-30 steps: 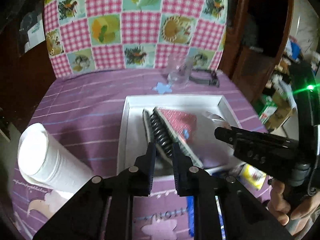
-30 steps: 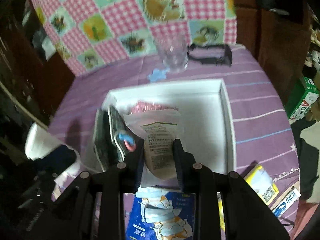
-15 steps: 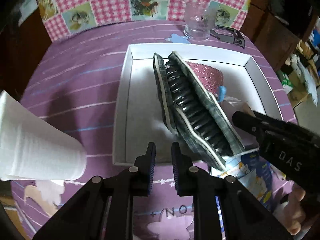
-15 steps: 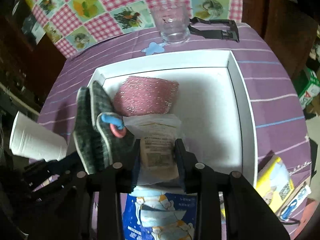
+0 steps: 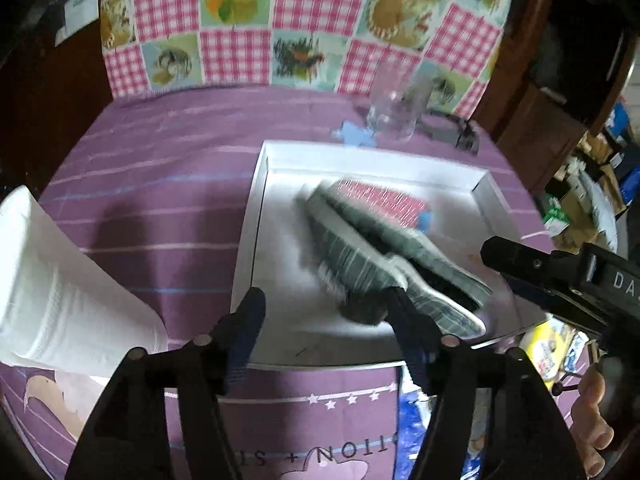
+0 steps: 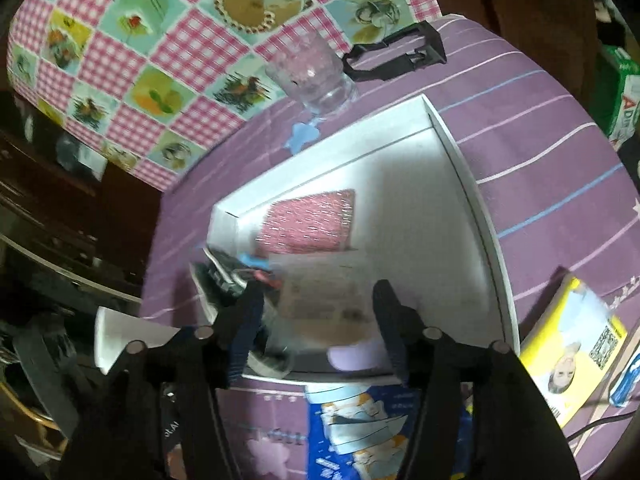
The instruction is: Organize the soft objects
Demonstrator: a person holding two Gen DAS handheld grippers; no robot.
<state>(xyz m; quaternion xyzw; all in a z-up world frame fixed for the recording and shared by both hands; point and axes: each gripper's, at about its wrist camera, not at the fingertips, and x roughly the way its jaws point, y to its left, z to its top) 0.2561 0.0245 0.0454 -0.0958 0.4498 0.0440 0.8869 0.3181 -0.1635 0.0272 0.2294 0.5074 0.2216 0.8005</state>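
A pair of green plaid slippers (image 5: 372, 248) lies slanted in the white tray (image 5: 260, 216), resting on a pink glittery pad (image 5: 384, 200). My left gripper (image 5: 328, 320) hangs over the tray's near edge. Its jaws are opening, and the slippers' dark heel sits by the right finger without being pinched. In the right wrist view, a clear packet with a paper label (image 6: 324, 292) lies in the tray (image 6: 460, 168) between the opening jaws of my right gripper (image 6: 318, 316), whose pads stand off it. The slippers (image 6: 224, 272) and the pink pad (image 6: 308, 220) lie to its left and behind it.
A white paper roll (image 5: 52, 292) lies left of the tray. Behind the tray stand a clear glass (image 6: 312, 76) and a black clip (image 6: 400, 56). A blue pack (image 6: 360, 432) and a yellow pack (image 6: 568, 348) lie on the purple cloth near the tray's front right. A hand (image 5: 596, 420) holds the right gripper.
Both grippers' jaws went from narrow to wide. The right one let go of the packet, which now lies in the tray. The slippers have settled lower in the tray. The right wrist view has rolled.
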